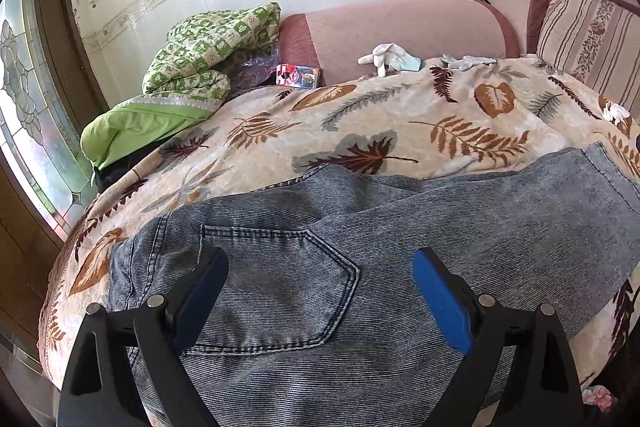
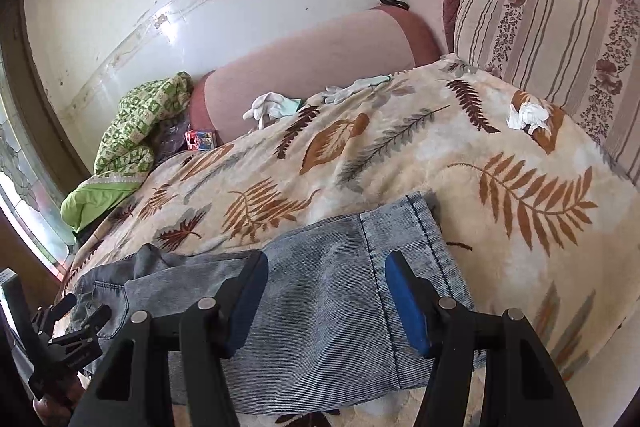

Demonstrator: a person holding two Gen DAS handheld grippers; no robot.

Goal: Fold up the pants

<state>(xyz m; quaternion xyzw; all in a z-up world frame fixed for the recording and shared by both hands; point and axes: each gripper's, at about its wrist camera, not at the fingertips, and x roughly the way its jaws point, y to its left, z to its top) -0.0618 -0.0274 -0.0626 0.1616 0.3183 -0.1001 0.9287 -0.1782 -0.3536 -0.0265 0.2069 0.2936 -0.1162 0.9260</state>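
Grey-blue denim pants point(image 1: 360, 227) lie across a leaf-patterned blanket point(image 1: 360, 123), folded lengthwise, the back pocket point(image 1: 288, 283) facing up. My left gripper point(image 1: 320, 263) hovers open over the pocket and waistband end, its blue pads wide apart with nothing pinched. In the right wrist view the same pants point(image 2: 328, 287) show their leg-hem end. My right gripper point(image 2: 326, 267) stands open above that hem, pads either side of the leg seam. The left gripper point(image 2: 68, 323) also shows at that view's lower left edge, over the waist.
White gloves point(image 1: 384, 57) and a red box point(image 1: 298, 75) lie by the pink sofa arm point(image 1: 400, 31). A green quilt point(image 1: 200, 55) is piled at the left, a striped cushion point(image 2: 552, 39) at the right. A crumpled tissue point(image 2: 528, 117) rests on the blanket point(image 2: 400, 155).
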